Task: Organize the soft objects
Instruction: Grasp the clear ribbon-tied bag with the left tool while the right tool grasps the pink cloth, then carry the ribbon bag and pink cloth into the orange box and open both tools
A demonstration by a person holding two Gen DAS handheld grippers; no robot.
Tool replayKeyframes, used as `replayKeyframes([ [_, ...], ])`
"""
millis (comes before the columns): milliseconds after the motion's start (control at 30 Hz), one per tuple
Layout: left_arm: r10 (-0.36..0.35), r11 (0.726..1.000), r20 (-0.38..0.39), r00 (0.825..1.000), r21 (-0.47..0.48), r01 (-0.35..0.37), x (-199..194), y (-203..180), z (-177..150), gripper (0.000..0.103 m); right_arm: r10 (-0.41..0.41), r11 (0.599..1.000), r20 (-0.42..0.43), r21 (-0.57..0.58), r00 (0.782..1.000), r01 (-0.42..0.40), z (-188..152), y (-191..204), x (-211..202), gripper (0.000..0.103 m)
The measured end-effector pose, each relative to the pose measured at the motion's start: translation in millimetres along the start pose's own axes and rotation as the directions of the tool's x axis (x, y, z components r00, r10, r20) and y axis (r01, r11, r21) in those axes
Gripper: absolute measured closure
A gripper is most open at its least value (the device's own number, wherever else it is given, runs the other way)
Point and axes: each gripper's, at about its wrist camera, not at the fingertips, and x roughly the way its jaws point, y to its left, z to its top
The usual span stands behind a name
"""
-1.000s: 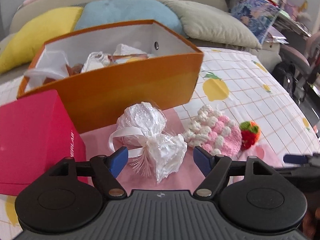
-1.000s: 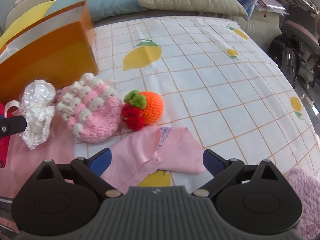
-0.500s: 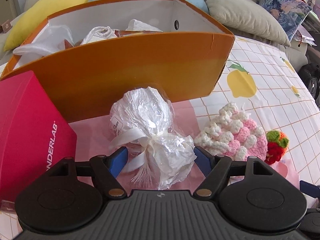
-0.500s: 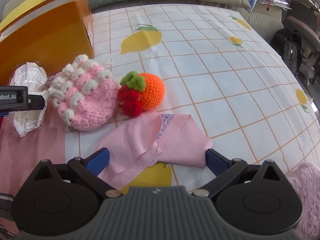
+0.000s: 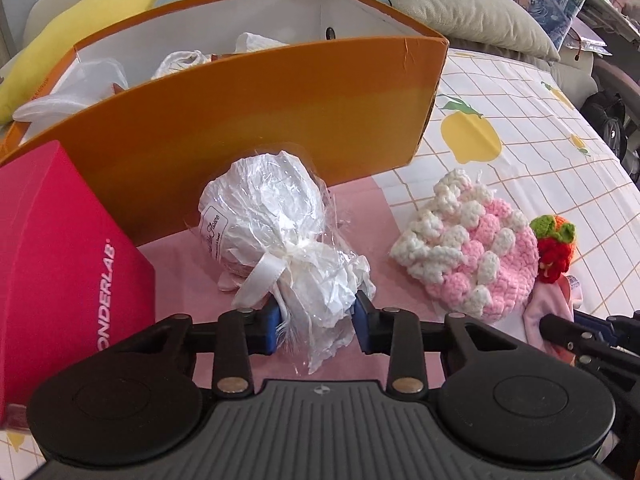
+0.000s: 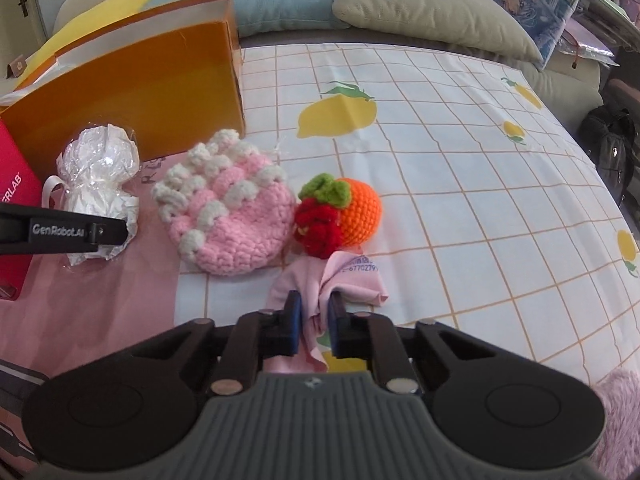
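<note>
left tongs (image 5: 316, 322): jaws closing on the crinkled tail of the cellophane-wrapped bundle (image 5: 276, 216); wrap sits between the pads, pads at its sides.
right tongs (image 6: 314, 318): clamped tight on a bunched fold of the pink cloth (image 6: 340, 280).
bundle location: on the pink sheet on the bed, just in front of the orange box (image 5: 248, 92), beside the red box (image 5: 60, 256).
cloth location: on the lemon-print bedspread (image 6: 460, 160), just this side of the crochet fruit (image 6: 340, 214).
risk 1: left grip is on loose film only; judged likely to slip or tear, with the heavy round end swinging on lift.
risk 2: ribbon loop (image 5: 262, 276) lies by the left pad; could snag.
risk 3: cloth is held by one fold; the rest will trail and may drag the crochet fruit or the pink crochet hat (image 6: 232, 208), which are touching or nearly so.
obstacle: orange box's near wall is tall and already holds plastic bags; bundle must clear it.
crowding: both tongs work close together; collision possible.
</note>
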Motion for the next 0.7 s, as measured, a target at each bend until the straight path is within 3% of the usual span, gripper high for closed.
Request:
replayKeyframes([
  [300, -0.046, 0.999, 0.041, 0.998, -0.023, 0.047, -40, 8, -21, 0.066, 0.069, 0.996, -0.015, -0.046, 0.997, -0.070, -2, 15, -11, 0.095],
  [700, -0.121, 0.992, 0.151, 0.981, -0.006, 0.124, -102, 14, -29, 0.066, 0.204, 0.961, 0.109, -0.214, 0.973, -0.177, -4, 55, -60, 0.095],
])
